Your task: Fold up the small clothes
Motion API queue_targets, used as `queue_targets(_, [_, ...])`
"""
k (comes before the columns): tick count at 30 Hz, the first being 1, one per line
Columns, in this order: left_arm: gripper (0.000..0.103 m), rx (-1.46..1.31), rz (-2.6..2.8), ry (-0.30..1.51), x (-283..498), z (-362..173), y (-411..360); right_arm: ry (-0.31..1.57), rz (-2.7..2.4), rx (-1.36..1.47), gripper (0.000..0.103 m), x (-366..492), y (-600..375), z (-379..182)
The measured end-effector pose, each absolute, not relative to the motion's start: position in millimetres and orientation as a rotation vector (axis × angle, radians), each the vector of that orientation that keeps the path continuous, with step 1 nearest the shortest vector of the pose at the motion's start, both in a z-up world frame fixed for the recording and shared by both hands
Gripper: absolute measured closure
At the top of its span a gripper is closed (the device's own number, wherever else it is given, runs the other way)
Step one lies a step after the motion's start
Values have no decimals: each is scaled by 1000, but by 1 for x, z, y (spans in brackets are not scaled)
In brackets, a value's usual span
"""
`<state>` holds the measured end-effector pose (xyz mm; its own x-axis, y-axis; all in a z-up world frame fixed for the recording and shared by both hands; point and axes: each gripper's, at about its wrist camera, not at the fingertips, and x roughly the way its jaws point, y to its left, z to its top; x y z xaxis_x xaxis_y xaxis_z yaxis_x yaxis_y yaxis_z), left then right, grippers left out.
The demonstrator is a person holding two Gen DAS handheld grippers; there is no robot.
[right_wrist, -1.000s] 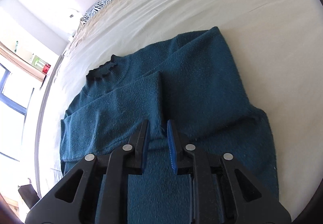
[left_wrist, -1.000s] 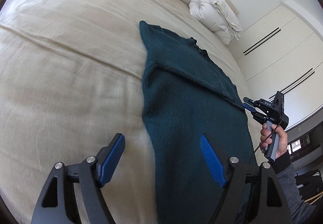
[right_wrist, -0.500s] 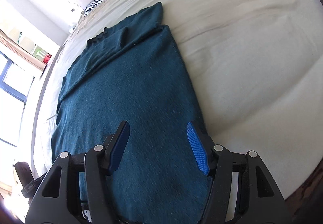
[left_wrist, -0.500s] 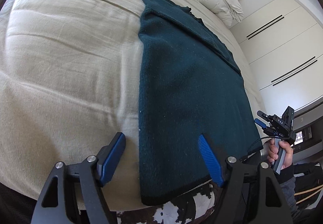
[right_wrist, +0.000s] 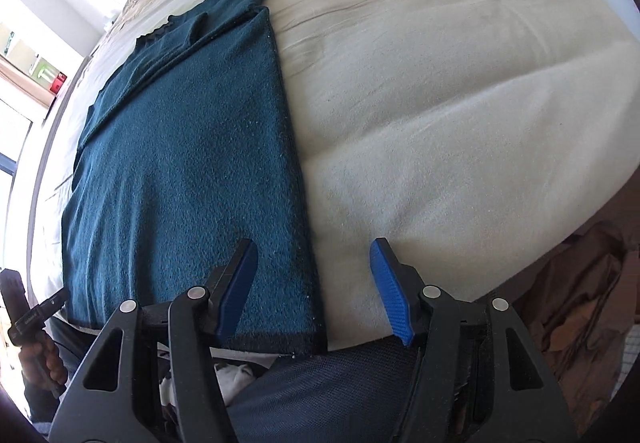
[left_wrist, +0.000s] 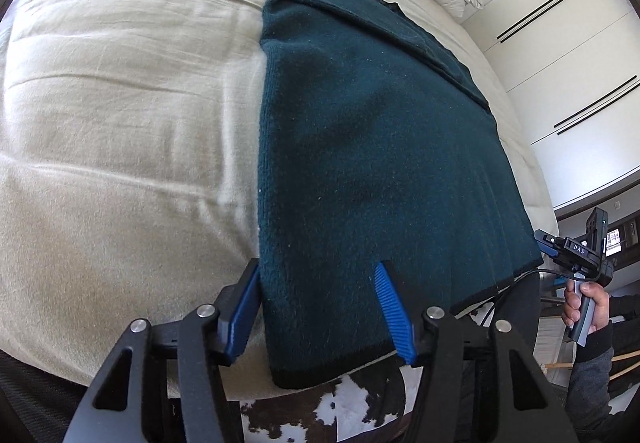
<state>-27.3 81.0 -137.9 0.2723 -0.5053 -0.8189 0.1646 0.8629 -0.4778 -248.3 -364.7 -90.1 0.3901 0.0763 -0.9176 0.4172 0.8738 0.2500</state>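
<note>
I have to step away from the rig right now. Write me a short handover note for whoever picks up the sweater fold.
Left claw: open, empty, over the hem's left corner of the teal sweater.
Right claw: open, empty, over the hem's right corner, straddling the sweater's right edge.
Sweater: flat on the beige bed, collar toward the headboard, hem at the near edge of the bed.
Done: both sleeves are folded in across the chest, so it is a long rectangle.
Left: probably grip both hem corners, carry the hem up toward the collar, then smooth.
</note>
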Motion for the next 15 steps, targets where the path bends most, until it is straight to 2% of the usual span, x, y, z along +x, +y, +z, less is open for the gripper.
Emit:
queue_targets(2, [48,-306,-457,1221,-30,-139,79,1193,-214,465,59,-248,-358,-91])
queue_targets(4, [57,-304,-442,1220,-30,-141,81,1219,-200,442,62,-247,-351,-92])
queue_targets(5, [63,-311,-434,1221,-30,-142,84,1224,-201,437,66,-248,-350,-93])
queue_targets(7, [83,-318,-422,1229,-29,-143,88,1230,-202,448,70,-249,-351,-94])
queue_targets(9, [92,-310,-430,1236,-30,-143,89,1239,-198,446,72,-249,-350,-94])
queue_targets(13, [96,-290,-436,1230,-34,-142,87,1262,-193,426,79,-250,-345,-93])
queue_targets(15, [96,-296,-434,1226,-34,-142,87,1265,-188,439,92,-250,-345,-94])
